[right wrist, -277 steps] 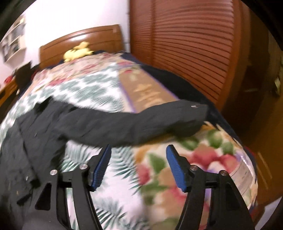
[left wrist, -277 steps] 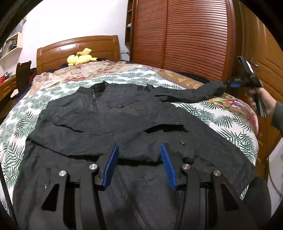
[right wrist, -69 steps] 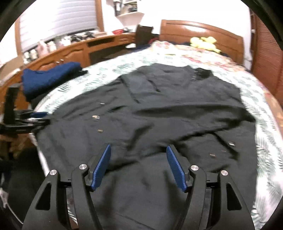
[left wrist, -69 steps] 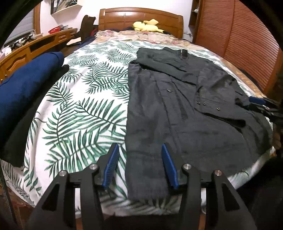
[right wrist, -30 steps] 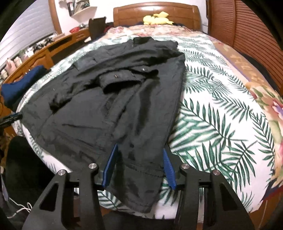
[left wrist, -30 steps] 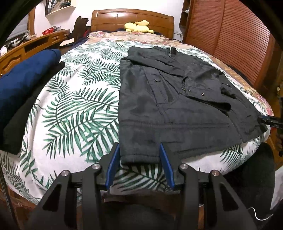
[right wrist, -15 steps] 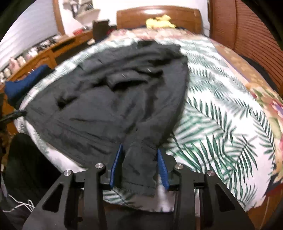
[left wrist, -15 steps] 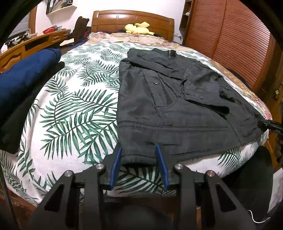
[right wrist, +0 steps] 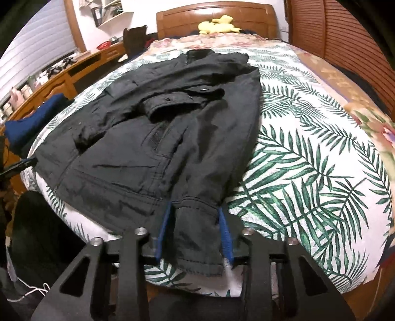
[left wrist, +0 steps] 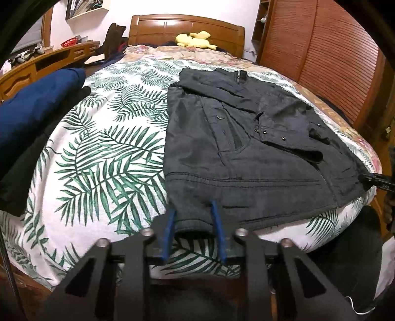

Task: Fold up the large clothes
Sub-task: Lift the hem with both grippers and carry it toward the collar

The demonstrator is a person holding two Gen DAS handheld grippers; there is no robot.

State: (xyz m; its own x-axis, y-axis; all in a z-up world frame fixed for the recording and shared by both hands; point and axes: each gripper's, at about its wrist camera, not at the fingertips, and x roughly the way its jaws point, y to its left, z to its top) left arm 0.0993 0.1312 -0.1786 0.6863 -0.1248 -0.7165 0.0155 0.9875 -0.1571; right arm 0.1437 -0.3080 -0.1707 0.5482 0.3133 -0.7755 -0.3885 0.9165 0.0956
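Left wrist view: the left tongs (left wrist: 193, 217) are closing on the bottom-left hem corner of the black jacket (left wrist: 246, 148), which lies flat on the palm-leaf bed (left wrist: 98, 153). Right wrist view: the right tongs (right wrist: 194, 214) are closing on the hem's other corner, cloth between their blue pads (right wrist: 226, 232).

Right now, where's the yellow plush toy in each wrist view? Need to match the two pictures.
Left wrist view: yellow plush toy at top centre, lying against the wooden headboard, beyond the black jacket.
Right wrist view: same toy at top, slightly right of centre, again against the headboard.
Shared landmark: the jacket's collar sits just below the toy in both.
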